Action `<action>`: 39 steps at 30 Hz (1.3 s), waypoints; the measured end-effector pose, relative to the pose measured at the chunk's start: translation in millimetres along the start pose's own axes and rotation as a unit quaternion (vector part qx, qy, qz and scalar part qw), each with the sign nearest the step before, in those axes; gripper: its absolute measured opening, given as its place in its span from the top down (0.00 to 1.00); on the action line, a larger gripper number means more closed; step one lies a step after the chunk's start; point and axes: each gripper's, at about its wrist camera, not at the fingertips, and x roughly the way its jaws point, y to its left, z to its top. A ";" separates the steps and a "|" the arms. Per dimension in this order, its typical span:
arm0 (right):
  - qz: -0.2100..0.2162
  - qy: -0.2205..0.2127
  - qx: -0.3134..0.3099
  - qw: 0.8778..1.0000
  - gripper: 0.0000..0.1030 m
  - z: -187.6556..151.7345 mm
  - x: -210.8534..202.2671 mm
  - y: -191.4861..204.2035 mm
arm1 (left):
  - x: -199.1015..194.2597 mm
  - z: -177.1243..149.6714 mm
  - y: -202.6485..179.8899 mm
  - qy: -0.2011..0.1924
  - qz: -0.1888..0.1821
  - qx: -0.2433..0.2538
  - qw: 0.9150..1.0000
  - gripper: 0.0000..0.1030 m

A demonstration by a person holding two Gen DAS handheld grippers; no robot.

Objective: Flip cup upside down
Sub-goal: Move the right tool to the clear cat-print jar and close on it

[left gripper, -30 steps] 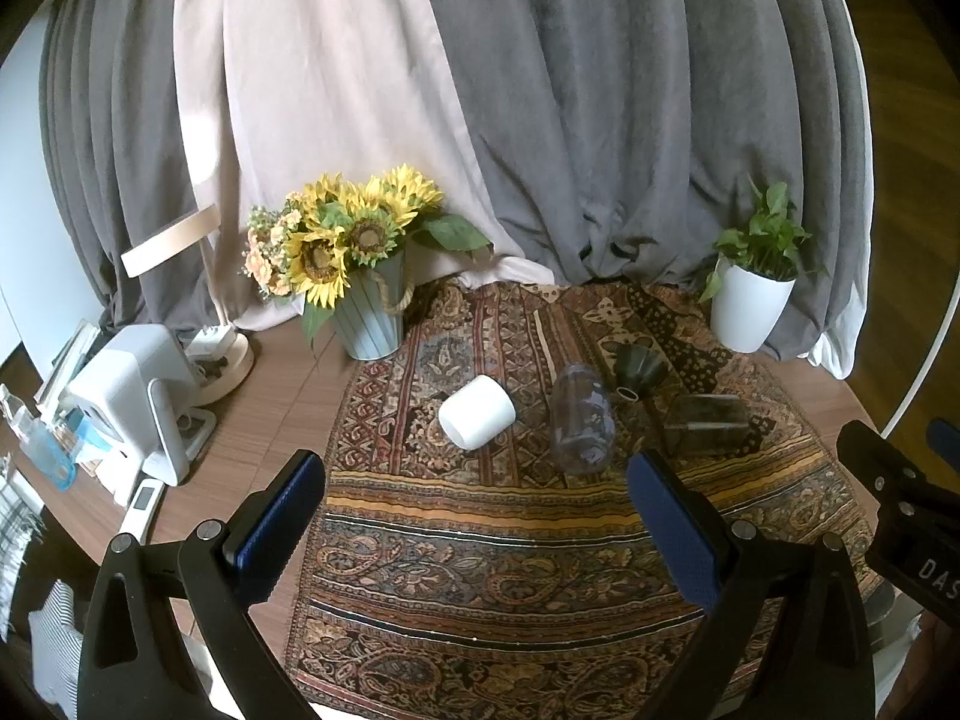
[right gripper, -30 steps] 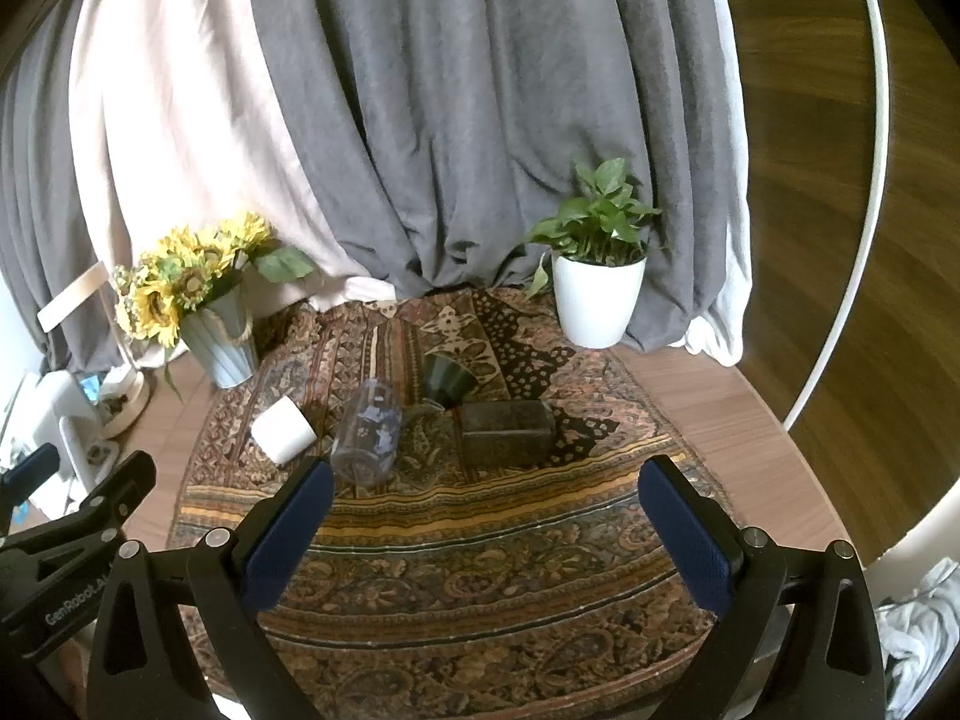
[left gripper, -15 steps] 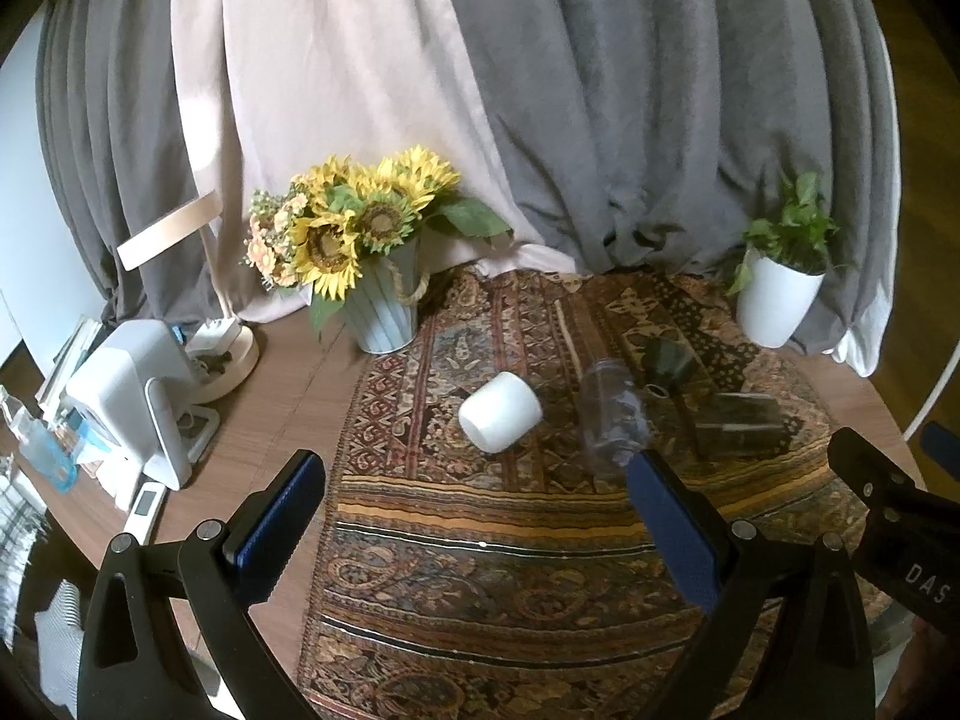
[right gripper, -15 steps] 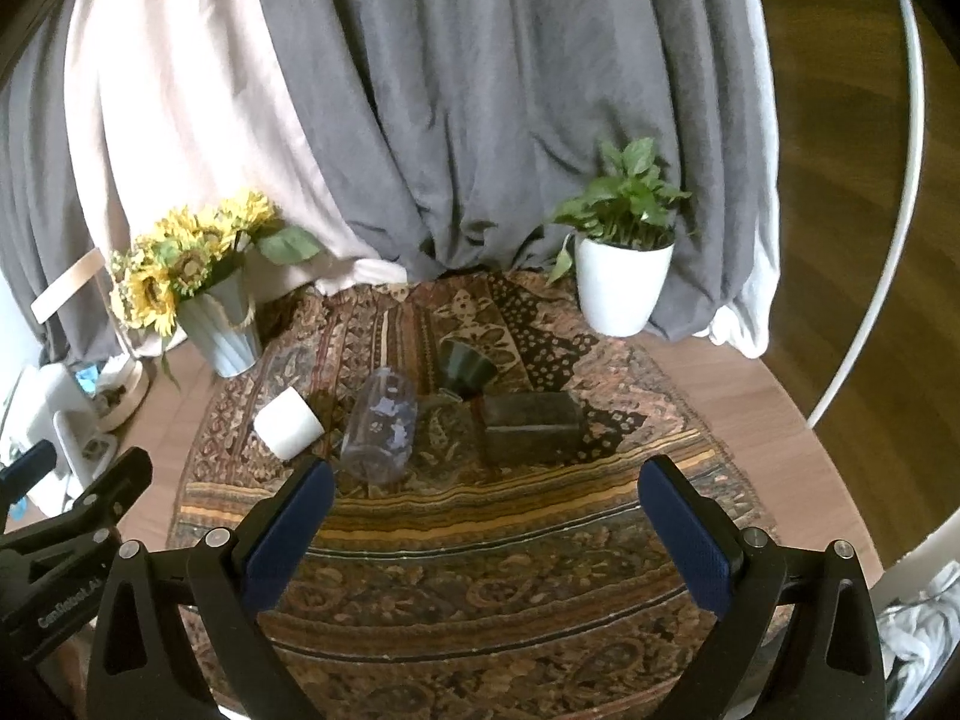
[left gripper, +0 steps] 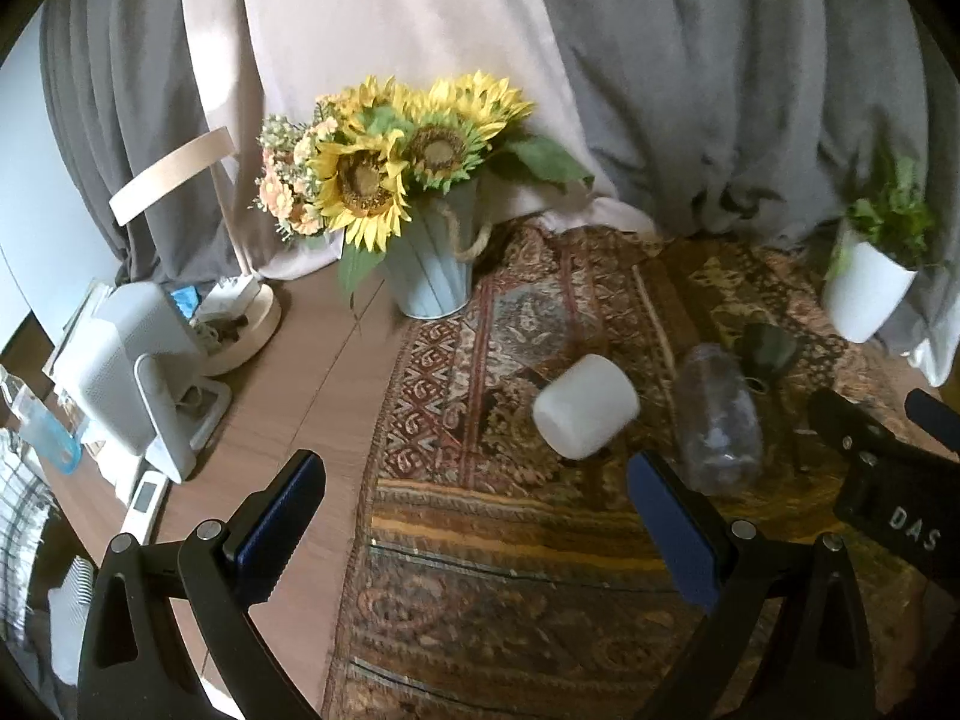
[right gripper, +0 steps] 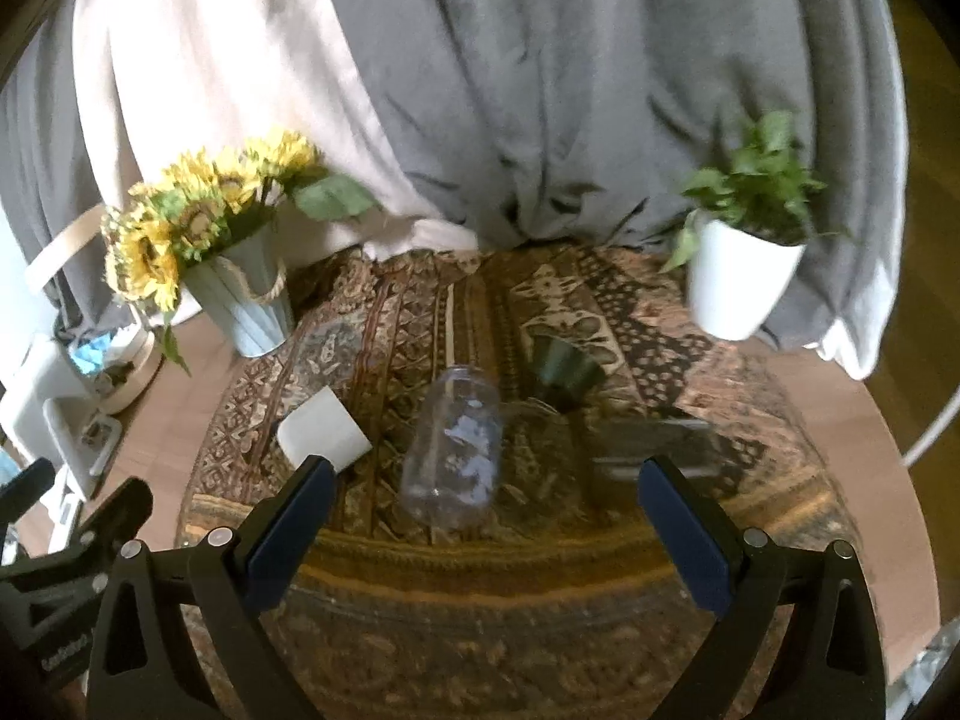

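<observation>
The cup (left gripper: 585,407), plain white, lies on its side on the patterned rug (left gripper: 510,540) covering my round wooden table (left gripper: 288,396), just left of a toppled clear jar (left gripper: 720,420). Grey curtains (left gripper: 690,72) hang behind, sunflowers (left gripper: 384,168) to the left. My left gripper (left gripper: 477,519) and right gripper (right gripper: 486,531) hover spread wide, both empty.

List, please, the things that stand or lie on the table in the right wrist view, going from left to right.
Sunflower vase → white cup lying on its side → clear bottle lying down → dark green cup → white plant pot.
</observation>
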 end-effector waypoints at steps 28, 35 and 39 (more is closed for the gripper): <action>0.027 0.192 0.021 0.981 0.21 -0.1 172.4 1.9 | 105.4 4.1 -10.1 0.067 0.005 -0.002 0.998 0.00; 0.046 0.198 0.009 0.979 0.29 -1.7 175.6 3.0 | 107.8 -0.4 -14.2 0.074 0.010 -0.003 0.997 0.00; 0.049 0.196 0.002 0.979 0.29 -1.2 169.5 0.9 | 101.3 -0.1 -17.6 0.070 0.012 0.003 0.997 0.00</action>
